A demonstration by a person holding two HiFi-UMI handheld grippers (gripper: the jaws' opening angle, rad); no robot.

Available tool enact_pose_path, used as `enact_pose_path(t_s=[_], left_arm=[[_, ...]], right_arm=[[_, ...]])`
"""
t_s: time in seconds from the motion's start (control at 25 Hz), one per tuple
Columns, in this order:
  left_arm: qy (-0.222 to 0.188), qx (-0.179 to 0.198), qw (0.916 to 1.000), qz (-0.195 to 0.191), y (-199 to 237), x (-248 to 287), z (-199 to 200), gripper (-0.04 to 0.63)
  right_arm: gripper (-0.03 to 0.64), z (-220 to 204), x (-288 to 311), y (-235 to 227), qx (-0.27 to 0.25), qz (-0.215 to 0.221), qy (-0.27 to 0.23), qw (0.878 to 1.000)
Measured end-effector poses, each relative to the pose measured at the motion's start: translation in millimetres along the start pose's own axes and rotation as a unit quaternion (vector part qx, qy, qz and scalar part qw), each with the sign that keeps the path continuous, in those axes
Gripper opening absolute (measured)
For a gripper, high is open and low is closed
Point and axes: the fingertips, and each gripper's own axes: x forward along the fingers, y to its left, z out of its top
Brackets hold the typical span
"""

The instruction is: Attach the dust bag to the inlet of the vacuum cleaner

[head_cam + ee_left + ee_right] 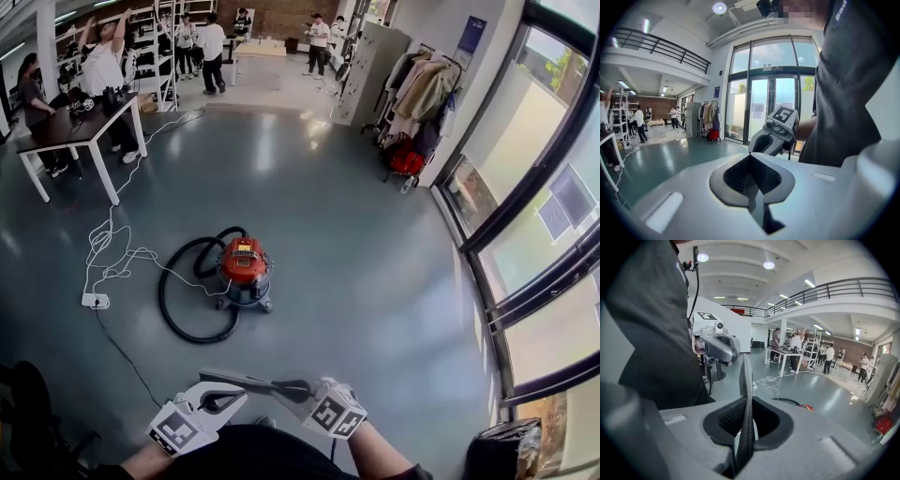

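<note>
Left gripper (751, 157) and right gripper (746, 363) both closed and empty, held close together at the body, presumably in transit; vacuum (244, 267) on the floor (375, 281) well ahead, no dust bag in view.

One vacuum cleaner (244, 267), one hose (167, 314), one table (66, 128) and two grippers: left gripper (755, 190), right gripper (745, 365).

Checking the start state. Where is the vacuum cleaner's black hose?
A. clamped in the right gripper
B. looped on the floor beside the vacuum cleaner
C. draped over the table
B: the head view shows the black hose curling over the floor beside the red-topped vacuum cleaner.
</note>
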Motion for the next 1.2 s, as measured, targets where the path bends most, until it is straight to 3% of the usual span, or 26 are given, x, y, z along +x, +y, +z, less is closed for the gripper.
enact_pose_path(t_s=[0.32, 0.8, 1.2], left_arm=[[-0.011, 0.003, 0.9998, -0.016, 63, -21, 1, 0.017], [-0.018, -0.024, 0.9989, -0.035, 164, -70, -12, 0.017], [-0.018, -0.035, 0.9982, -0.044, 202, -74, -14, 0.017]], right_arm=[[0.023, 31, 43, -28, 0.002, -0.006, 0.012, 1.0], [0.023, 81, 109, -93, 0.016, -0.038, 0.033, 0.999], [0.023, 104, 133, -125, 0.009, -0.051, 0.031, 0.998]])
